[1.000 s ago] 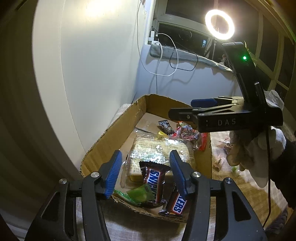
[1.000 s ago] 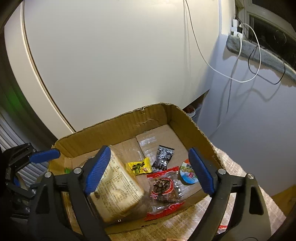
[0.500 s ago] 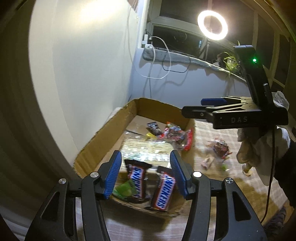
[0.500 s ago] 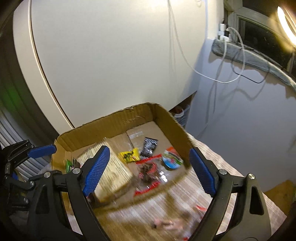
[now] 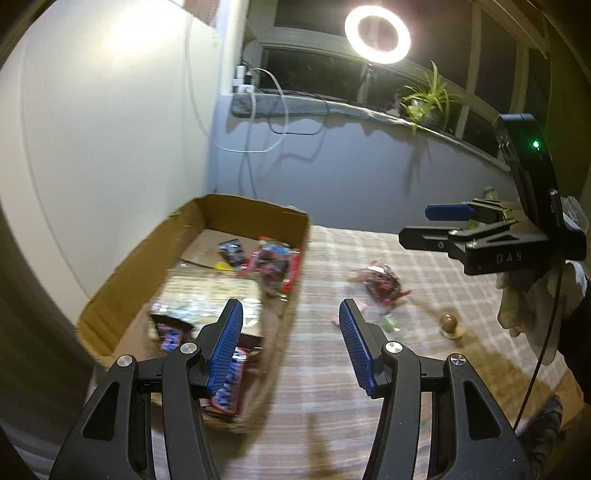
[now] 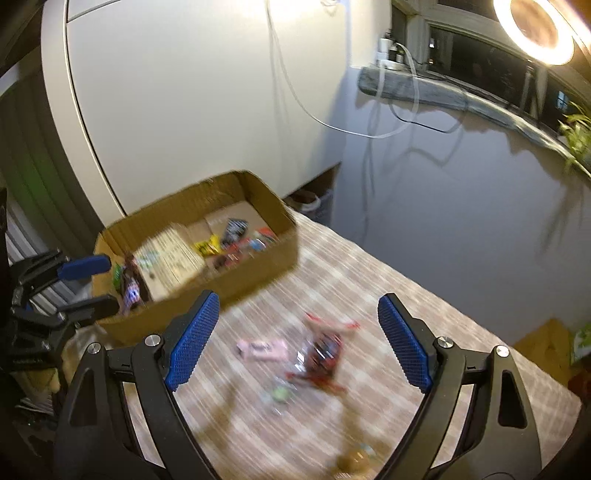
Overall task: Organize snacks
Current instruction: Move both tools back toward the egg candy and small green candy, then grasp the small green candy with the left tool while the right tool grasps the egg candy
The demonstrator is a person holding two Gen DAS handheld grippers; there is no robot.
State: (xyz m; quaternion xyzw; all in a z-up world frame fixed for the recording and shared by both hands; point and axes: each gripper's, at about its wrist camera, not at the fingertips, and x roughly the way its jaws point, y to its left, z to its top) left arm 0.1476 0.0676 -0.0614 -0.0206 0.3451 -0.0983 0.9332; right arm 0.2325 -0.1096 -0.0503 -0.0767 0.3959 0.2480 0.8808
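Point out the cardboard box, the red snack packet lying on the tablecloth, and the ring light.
cardboard box [image 5: 295, 254]: left wrist view, on its right side wall.
red snack packet [image 6: 325, 354]: right wrist view, on the blurred middle of the wrapper.
ring light [image 5: 377, 34]: left wrist view, on the glowing ring's right side.

Motion blur smears the loose snacks [image 6: 314, 354] on the tablecloth [image 6: 388, 295], their labels unreadable.

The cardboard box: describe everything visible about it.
The cardboard box is a shallow, open-topped tray of brown corrugated card with worn, uneven rims. It sits on the checked tablecloth at the table's far left, close to the white wall. Inside lie several snacks: a large clear-wrapped pack, chocolate bars at the near end, and small red, black and yellow packets at the far end. Neither gripper touches it.
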